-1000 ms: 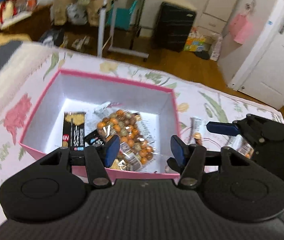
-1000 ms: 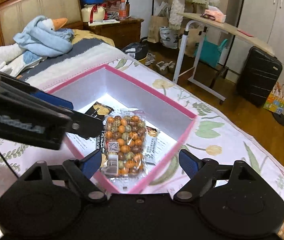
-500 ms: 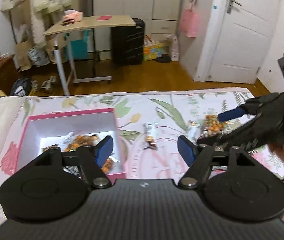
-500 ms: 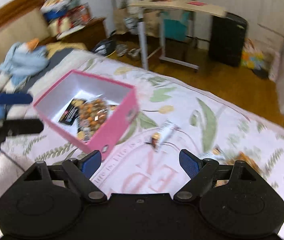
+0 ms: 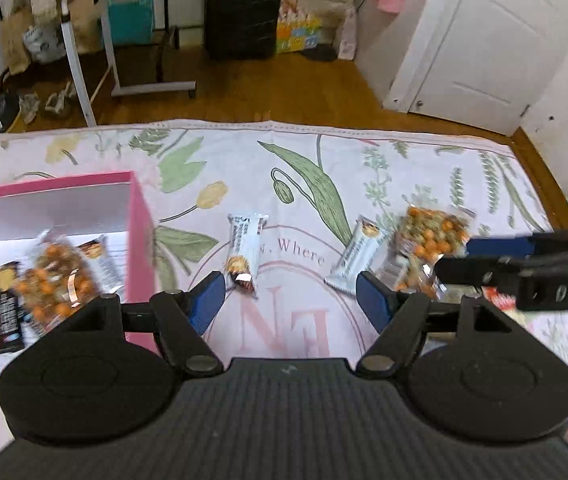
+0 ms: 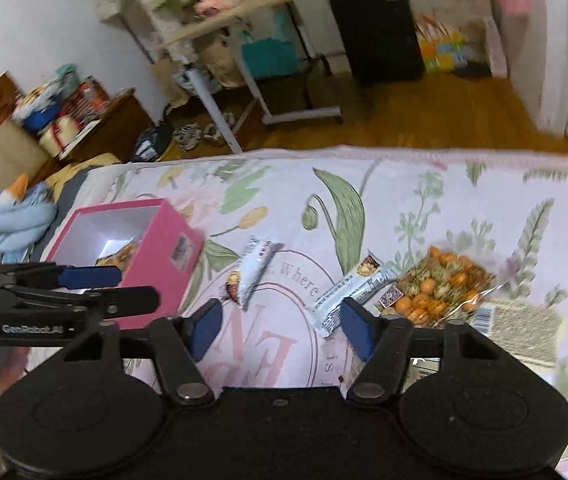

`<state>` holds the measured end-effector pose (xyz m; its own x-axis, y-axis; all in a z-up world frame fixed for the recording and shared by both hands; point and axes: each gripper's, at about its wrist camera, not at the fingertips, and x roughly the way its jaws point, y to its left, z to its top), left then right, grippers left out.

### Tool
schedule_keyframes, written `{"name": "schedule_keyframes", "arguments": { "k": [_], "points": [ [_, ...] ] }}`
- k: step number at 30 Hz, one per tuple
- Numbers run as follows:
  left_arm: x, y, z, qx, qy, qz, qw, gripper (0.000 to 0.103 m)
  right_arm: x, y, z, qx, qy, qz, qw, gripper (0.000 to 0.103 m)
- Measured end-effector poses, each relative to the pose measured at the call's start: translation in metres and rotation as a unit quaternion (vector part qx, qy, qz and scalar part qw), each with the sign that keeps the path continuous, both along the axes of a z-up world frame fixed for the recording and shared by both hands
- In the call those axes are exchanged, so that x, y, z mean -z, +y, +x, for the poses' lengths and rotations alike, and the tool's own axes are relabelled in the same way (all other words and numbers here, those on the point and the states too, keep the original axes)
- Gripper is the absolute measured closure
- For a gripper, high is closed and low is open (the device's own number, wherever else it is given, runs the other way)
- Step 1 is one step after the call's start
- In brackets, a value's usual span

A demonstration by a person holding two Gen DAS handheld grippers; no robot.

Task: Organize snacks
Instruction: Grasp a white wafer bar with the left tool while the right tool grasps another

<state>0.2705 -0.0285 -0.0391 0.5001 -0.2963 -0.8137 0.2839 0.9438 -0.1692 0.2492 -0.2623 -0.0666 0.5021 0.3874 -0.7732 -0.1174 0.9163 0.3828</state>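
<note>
Left wrist view: left tongs (image 5: 290, 298) apart, nothing between them. Pink box (image 5: 137, 216) at the bed's left side holds snack packs. Two white bars (image 5: 245, 250) (image 5: 358, 258) and a nut bag (image 5: 430, 236) lie on the floral bedspread (image 5: 324, 152).

Right wrist view: right tongs (image 6: 277, 326) apart and empty, jaws just been closing, above the bedspread near the second bar (image 6: 350, 294).

Bedspread (image 5: 324, 152): matt printed cloth.
Box (image 6: 163, 248): pink card, white matt inside.
Snack bars (image 5: 245, 240): glossy foil wrappers.
Nut bag (image 6: 440, 284): clear shiny plastic.
Floor (image 5: 243, 100): polished wood.
</note>
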Motion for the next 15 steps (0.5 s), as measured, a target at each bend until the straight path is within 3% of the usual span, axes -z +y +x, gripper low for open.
{"name": "schedule_keyframes", "arguments": {
  "k": [5,8,11,15],
  "points": [
    [0.042,-0.005,0.028,-0.024,0.003,0.004,0.9997,0.036,0.055,-0.005,0.034,0.089,0.018,-0.006,0.996,0.038],
    [0.066,-0.001,0.043,-0.029,0.015,0.002,0.9995,0.036,0.078,-0.001,0.044,0.087,0.016,0.001,0.996,0.038],
    [0.083,-0.004,0.050,-0.029,-0.012,0.028,0.9991,0.037,0.096,0.007,0.051,0.079,0.023,-0.006,0.997,0.044],
    [0.104,-0.017,0.059,-0.018,-0.027,0.073,0.9968,0.037,0.101,0.026,0.047,0.051,-0.010,-0.058,0.997,0.040]
  ]
}}
